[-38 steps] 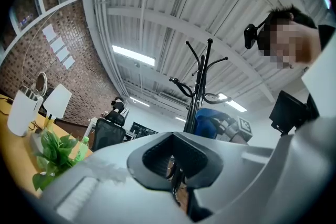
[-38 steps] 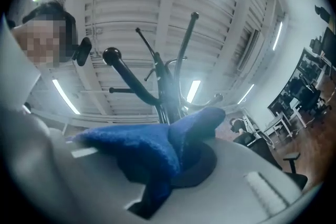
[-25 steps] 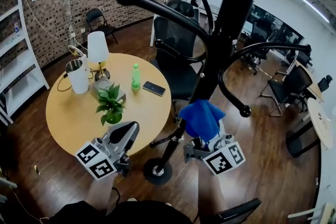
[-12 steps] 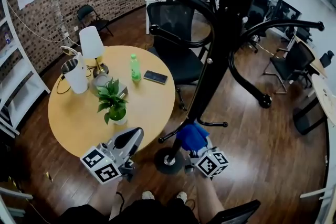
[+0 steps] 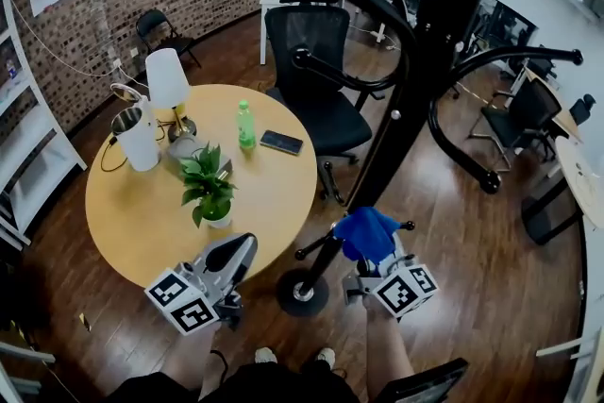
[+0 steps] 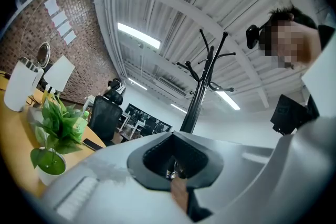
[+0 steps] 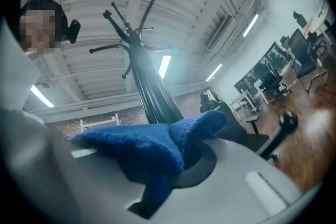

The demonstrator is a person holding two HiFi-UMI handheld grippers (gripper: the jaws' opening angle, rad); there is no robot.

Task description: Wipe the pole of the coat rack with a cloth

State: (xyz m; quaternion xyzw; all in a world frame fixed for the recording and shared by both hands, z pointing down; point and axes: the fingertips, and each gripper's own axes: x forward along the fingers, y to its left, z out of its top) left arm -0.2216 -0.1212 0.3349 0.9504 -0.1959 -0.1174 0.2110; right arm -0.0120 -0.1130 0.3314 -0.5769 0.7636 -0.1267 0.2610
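- Fingers (image 7: pixel 252 168) of the right gripper (image 5: pixel 372 256) are clamped on the blue cloth (image 5: pixel 366 231), which drapes over them and hides their tips.
- Cut off at the upper edge of the head view is the coat rack pole (image 5: pixel 408 94). The cloth sits just right of its low end, lower centre, above the round base (image 5: pixel 302 292) (whether cloth and pole touch I cannot tell).
- One cloth, one pole, two grippers. At the left, one round table (image 5: pixel 142 222) carries one potted plant (image 5: pixel 208 193), one green bottle (image 5: pixel 245 125), one phone (image 5: pixel 281 142) and one lamp (image 5: pixel 166 80).
- Lower left, the left gripper (image 5: pixel 241 246) has its jaws together with nothing between them.
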